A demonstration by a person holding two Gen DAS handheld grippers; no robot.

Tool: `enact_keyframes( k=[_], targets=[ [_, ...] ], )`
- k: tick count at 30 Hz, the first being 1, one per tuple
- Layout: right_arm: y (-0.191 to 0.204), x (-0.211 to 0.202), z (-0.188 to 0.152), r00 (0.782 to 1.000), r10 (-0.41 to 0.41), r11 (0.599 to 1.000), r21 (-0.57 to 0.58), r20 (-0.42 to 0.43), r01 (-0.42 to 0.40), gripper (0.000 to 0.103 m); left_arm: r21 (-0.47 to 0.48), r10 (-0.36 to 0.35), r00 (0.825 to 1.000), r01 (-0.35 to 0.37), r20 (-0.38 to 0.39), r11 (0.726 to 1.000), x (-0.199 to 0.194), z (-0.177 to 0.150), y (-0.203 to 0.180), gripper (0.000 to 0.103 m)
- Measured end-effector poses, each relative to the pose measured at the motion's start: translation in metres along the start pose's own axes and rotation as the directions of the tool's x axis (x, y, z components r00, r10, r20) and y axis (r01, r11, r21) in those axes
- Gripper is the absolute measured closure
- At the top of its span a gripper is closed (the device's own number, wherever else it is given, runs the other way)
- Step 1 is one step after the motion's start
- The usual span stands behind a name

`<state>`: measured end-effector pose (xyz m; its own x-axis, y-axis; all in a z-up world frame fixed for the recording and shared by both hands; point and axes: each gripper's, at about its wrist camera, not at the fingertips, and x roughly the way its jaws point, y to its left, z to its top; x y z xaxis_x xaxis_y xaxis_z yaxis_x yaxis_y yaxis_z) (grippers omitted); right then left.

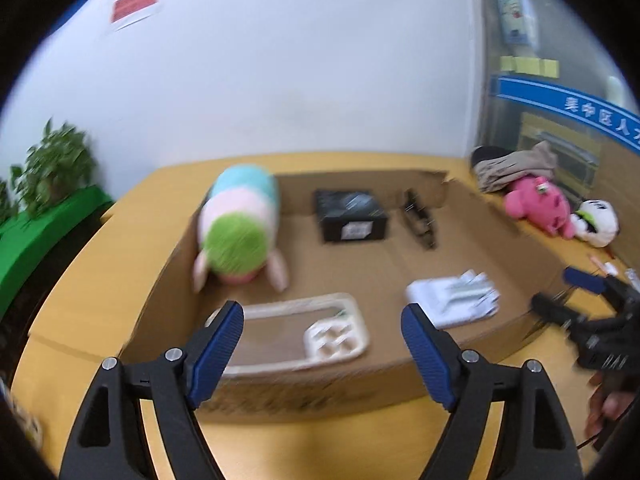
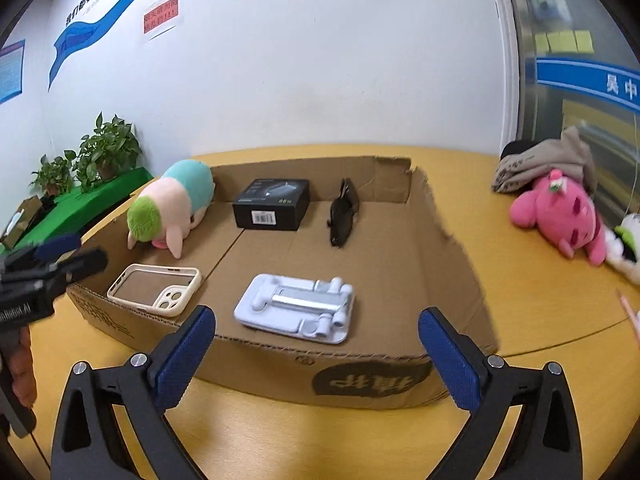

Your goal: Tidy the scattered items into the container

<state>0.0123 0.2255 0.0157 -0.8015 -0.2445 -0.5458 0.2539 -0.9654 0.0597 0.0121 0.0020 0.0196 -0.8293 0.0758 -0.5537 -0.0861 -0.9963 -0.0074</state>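
A shallow cardboard box (image 2: 372,376) (image 1: 304,392) lies on the yellow table. In it are a pastel plush (image 2: 172,204) (image 1: 240,224), a black box (image 2: 272,204) (image 1: 352,216), a black clip (image 2: 342,212) (image 1: 420,220), a cream phone case (image 2: 156,288) (image 1: 304,332) and a white stand (image 2: 296,308) (image 1: 452,296). My left gripper (image 1: 322,340) is open and empty at the box's near wall; it also shows in the right wrist view (image 2: 70,254). My right gripper (image 2: 316,348) is open and empty before the box; it also shows in the left wrist view (image 1: 564,292).
On the table right of the box lie a pink plush (image 2: 560,212) (image 1: 536,204), a white plush (image 2: 628,244) (image 1: 596,220) and a grey cloth bundle (image 2: 540,164) (image 1: 516,164). Pens (image 1: 608,268) lie near the right edge. Potted plants (image 2: 92,156) stand on a green ledge at left.
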Motion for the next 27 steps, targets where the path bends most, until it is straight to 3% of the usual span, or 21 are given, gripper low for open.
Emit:
enact_keyframes(
  k=[2, 4, 8, 13, 27],
  targets=[
    [0.002, 0.005, -0.003, 1.000, -0.018, 1.000, -0.004, 0.022, 0.018, 0.000, -0.016, 0.034, 0.999, -0.034, 0.015, 0.999, 0.005, -0.012, 0.008, 0.022],
    [0.004, 0.010, -0.003, 0.999, -0.026, 1.000, -0.004, 0.038, 0.026, 0.000, -0.011, 0.039, 0.994, -0.038, 0.103, 0.999, 0.004, -0.022, 0.011, 0.021],
    [0.008, 0.019, -0.007, 0.996, -0.053, 0.998, -0.025, 0.071, 0.055, 0.000, -0.011, 0.072, 0.983, -0.071, 0.167, 0.997, 0.002, -0.028, 0.009, 0.018],
    [0.008, 0.012, -0.017, 0.988, -0.049, 0.998, -0.037, 0.145, 0.054, 0.000, -0.011, 0.076, 0.984, -0.075, 0.160, 0.997, 0.004, -0.029, 0.007, 0.014],
    [0.008, 0.013, -0.016, 0.988, -0.041, 0.998, -0.036, 0.148, 0.047, 0.000, -0.011, 0.077, 0.985, -0.076, 0.156, 0.997, 0.009, -0.028, 0.007, 0.013]
  ],
)
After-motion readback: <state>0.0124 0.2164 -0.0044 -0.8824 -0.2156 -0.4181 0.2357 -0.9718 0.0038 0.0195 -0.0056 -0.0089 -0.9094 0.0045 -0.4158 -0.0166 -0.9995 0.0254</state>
